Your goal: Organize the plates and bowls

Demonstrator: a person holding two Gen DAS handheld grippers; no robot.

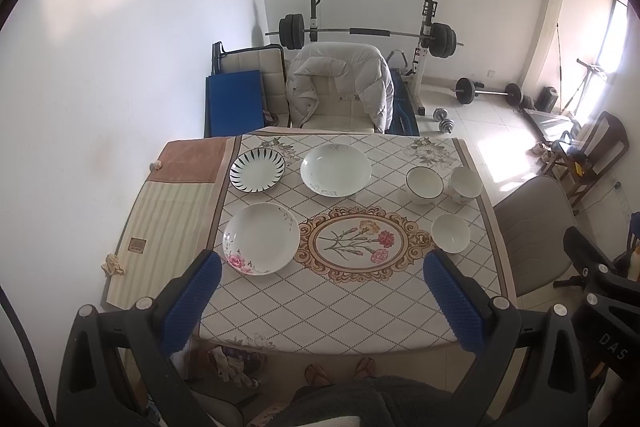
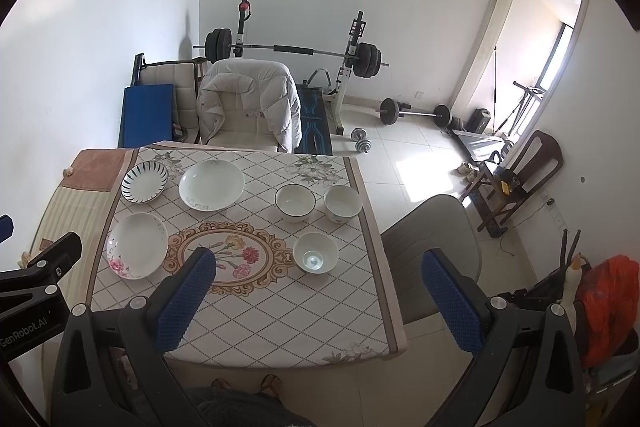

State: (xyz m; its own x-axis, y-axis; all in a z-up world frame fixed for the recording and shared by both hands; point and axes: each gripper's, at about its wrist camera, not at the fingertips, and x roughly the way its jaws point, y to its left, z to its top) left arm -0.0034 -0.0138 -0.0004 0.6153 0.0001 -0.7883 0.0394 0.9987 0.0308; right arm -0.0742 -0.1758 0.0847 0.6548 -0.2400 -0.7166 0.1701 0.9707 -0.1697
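- Jaws on both tools stand wide apart, nothing between them; left gripper [image 1: 322,273] and right gripper [image 2: 320,273] hang above the table's near edge [image 1: 320,345], tilted down.
- Nearest ware: rose plate [image 1: 261,238] front left, small white bowl [image 2: 315,252] front right. Judged best first picks, one per hand.
- Approach rims from the side, low; glazed ware likely slips.
- Behind: large white plate [image 1: 335,169], striped plate [image 1: 257,171], rimmed bowl [image 2: 295,203], and floral bowl [image 2: 343,204] just beside it. Stack like with like.

Three plates [image 1: 261,238] and three bowls [image 1: 450,233] on the table [image 1: 360,307].
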